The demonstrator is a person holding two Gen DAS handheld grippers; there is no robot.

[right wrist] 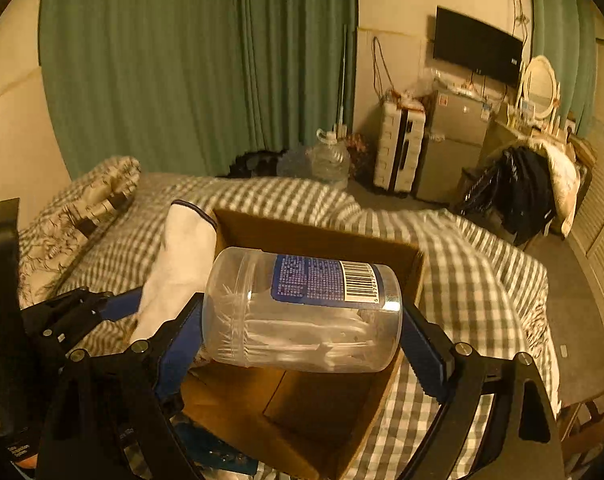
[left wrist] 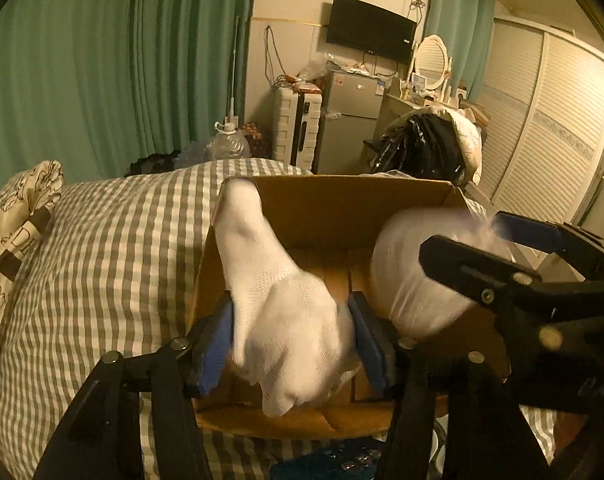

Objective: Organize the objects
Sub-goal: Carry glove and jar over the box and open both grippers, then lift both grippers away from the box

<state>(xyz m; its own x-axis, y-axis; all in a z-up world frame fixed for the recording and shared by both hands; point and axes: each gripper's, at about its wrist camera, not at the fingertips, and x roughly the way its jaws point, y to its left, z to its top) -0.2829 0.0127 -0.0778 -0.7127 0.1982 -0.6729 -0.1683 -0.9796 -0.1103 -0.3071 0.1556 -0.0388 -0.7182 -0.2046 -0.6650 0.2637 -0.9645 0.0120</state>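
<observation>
An open cardboard box sits on the checked bed; it also shows in the right wrist view. My left gripper is shut on a white sock and holds it over the box, the sock's top rising past the box's left wall. The sock shows at the left in the right wrist view. My right gripper is shut on a clear plastic jar with a blue label, held on its side above the box. The jar appears blurred at the right in the left wrist view.
The bed has a grey checked cover and a patterned pillow at the left. Beyond it stand green curtains, a water jug, a white suitcase, a small fridge and a chair piled with clothes.
</observation>
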